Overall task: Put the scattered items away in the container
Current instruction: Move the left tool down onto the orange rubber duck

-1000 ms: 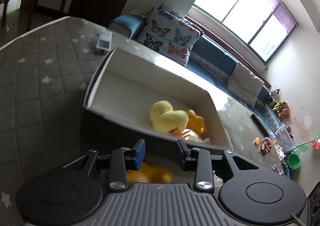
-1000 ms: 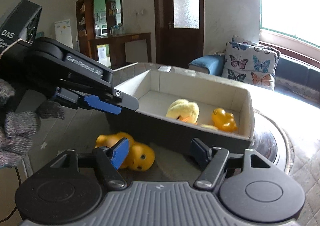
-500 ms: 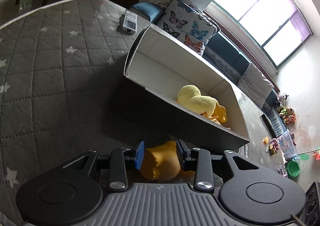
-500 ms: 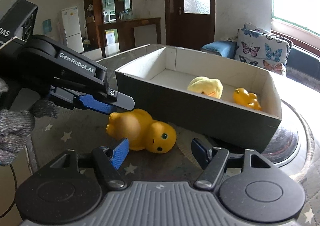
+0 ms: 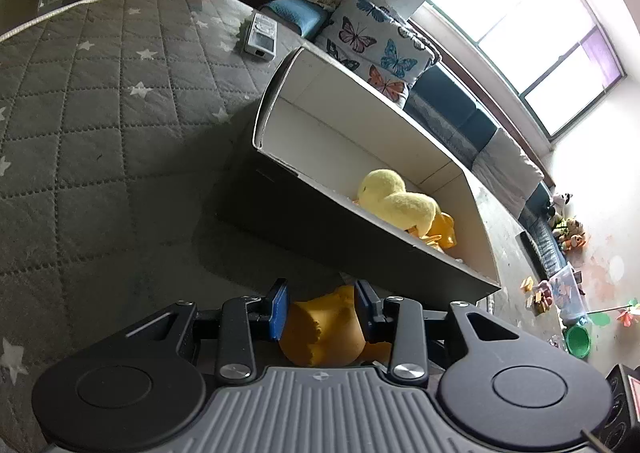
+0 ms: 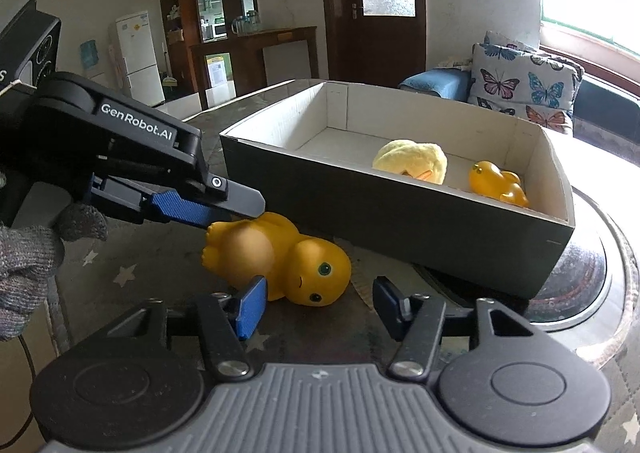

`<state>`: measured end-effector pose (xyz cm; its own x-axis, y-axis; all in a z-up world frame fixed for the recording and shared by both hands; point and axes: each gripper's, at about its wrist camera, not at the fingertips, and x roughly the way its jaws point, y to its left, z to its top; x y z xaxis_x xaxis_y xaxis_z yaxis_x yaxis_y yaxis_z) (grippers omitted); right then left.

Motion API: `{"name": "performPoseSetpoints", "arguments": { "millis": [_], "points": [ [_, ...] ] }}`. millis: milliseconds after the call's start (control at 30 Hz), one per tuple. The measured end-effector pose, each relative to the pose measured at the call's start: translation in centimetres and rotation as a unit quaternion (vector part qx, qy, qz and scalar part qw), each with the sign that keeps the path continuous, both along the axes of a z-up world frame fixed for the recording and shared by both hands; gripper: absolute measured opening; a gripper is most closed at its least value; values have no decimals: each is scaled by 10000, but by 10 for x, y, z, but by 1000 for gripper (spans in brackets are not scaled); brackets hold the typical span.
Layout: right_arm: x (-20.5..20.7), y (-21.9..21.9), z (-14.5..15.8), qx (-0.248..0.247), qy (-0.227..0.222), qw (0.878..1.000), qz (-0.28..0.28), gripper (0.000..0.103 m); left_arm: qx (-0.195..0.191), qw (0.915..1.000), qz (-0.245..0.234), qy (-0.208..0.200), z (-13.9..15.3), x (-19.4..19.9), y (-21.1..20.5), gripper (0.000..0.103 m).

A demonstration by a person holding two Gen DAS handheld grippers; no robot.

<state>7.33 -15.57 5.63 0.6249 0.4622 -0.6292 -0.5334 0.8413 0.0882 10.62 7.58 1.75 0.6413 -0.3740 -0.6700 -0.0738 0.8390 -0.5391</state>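
1. Rubber duck (image 6: 280, 259): orange-yellow, glossy, round body, green eye, small smile; lies on its side on the grey star-quilted table cover (image 5: 100, 125), head toward the right wrist camera, tail end toward the left gripper.
2. It sits just in front of the dark outer wall of the box (image 6: 400, 209), outside it, not inside.
3. Left gripper (image 5: 320, 307): blue-padded fingers (image 5: 278, 309) stand on either side of the duck's body (image 5: 324, 333), narrowly spread. Pads look touching or almost touching the duck; cannot tell if they really pinch it. From the right wrist view one left finger (image 6: 188, 209) lies across the top of the duck's rear, touching or just above it.
4. Right gripper (image 6: 320, 307): fingers spread wide, holding nothing. Its left blue pad (image 6: 252, 307) is just beside the duck's belly side; the duck's head lies ahead of the gap, nearer that pad than the other one.
5. Box: white inside, dark outside, open top. Holds a pale yellow plush duck (image 6: 412, 163) and a small orange rubber duck (image 6: 496, 183), side by side near the far end.
6. Grey knit-gloved hand (image 6: 28, 265) holds the left gripper's body.
7. Small white remote-like device (image 5: 262, 35) lies on the cover beyond the box, well apart from the duck.
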Motion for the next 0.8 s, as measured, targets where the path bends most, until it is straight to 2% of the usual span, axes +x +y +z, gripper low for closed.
{"name": "performPoseSetpoints", "arguments": {
  "millis": [333,800],
  "points": [
    [1,7,0,59,35,9993,377,60,-73,10000,-11,36,-2,-1,4,39],
    [-37,13,2,-243,-119,9942,1038,59,-73,10000,-8,50,0,-7,6,40]
  ]
}}
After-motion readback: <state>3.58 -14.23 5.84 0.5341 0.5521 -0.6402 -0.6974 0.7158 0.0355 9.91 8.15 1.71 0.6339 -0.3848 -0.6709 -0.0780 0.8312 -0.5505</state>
